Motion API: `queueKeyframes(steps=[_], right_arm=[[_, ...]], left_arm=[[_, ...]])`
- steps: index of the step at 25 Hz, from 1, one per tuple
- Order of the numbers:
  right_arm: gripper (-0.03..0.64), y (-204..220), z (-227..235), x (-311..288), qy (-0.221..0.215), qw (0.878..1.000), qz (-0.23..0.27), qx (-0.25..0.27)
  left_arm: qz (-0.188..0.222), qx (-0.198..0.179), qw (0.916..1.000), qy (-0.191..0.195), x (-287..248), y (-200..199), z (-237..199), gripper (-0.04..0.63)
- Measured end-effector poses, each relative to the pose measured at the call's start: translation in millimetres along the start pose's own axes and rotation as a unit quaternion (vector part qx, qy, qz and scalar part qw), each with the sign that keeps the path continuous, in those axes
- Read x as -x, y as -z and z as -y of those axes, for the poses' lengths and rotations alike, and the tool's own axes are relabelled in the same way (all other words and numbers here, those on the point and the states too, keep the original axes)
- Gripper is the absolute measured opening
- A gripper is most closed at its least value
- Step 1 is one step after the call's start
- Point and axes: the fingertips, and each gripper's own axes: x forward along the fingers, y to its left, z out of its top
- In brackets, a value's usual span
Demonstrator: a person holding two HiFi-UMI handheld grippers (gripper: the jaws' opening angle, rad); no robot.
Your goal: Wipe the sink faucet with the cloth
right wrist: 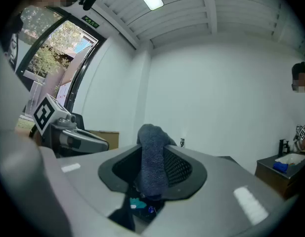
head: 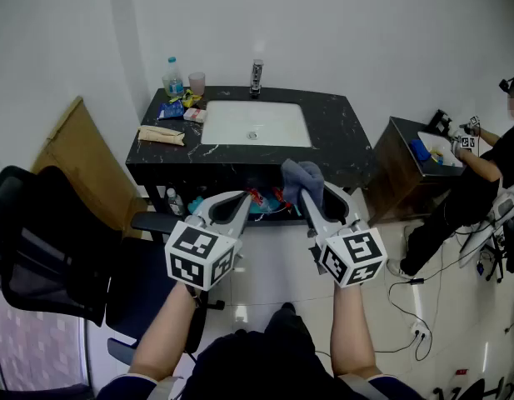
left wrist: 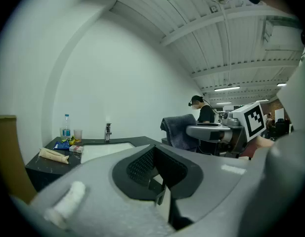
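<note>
A chrome faucet (head: 257,77) stands at the back of a white sink (head: 227,123) set in a black marble counter (head: 340,144). Both grippers hang in front of the counter's near edge, well short of the faucet. My right gripper (head: 305,192) is shut on a grey-blue cloth (head: 301,179), which bunches up above the jaws. In the right gripper view the cloth (right wrist: 152,162) fills the jaws of the right gripper (right wrist: 153,154), with the faucet (right wrist: 182,142) small behind it. My left gripper (head: 242,198) is shut and holds nothing; its own view shows the left gripper (left wrist: 154,149), the faucet (left wrist: 108,131) and the cloth (left wrist: 178,130).
On the counter's left stand a water bottle (head: 172,77), a pink cup (head: 197,82), snack packets (head: 172,109) and a paper-wrapped roll (head: 161,135). A black office chair (head: 40,240) and cardboard (head: 73,152) are at left. A person (head: 481,173) works at another vanity on the right; cables (head: 415,307) cross the floor.
</note>
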Motion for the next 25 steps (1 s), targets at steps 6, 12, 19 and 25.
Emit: queueKeyframes(steps=[6, 12, 19, 25], right_arm=[[0.13, 5, 29, -24, 0.0, 1.0, -0.001, -0.004], [0.13, 11, 72, -67, -0.02, 1.0, -0.001, -0.008], [0.13, 15, 136, -129, -0.068, 0.998, -0.006, -0.011], [0.13, 17, 193, -174, -0.119, 0.993, -0.005, -0.009]], left_arm=[[-0.002, -0.001, 1.0, 0.0, -36, -4, -13, 0.002], [-0.008, 0.001, 0.9998, -0.018, -89, -8, -34, 0.002], [-0.012, 0.01, 0.9983, -0.057, -166, -20, -59, 0.002], [-0.011, 0.014, 0.9947, -0.101, -235, -34, -76, 0.002]])
